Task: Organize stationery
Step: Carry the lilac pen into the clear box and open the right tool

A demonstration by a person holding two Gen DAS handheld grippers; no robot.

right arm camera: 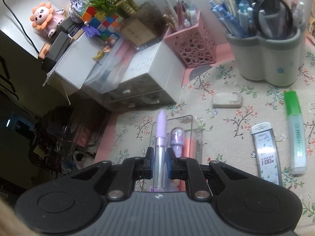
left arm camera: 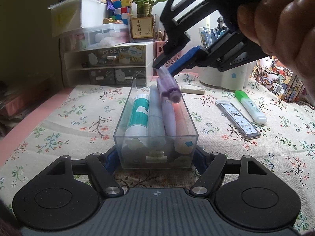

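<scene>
A purple pen held over a clear box of stationery

The right gripper [right arm camera: 159,162] is clamped on a purple pen [right arm camera: 160,137], holding it tilted above the far end of the clear box [left arm camera: 155,149]. The left gripper [left arm camera: 155,157] has its fingers pressed on the near end of the box, one on each side. Inside lie a teal tube [left arm camera: 137,116] and other pens, side by side. A green highlighter [left arm camera: 250,106] and a lead case [left arm camera: 237,120] lie on the floral cloth [left arm camera: 59,127] to the right.

Glossy clear plastic tray [left arm camera: 126,137] on matt floral cloth [left arm camera: 59,122] (slightly wrinkled).
</scene>
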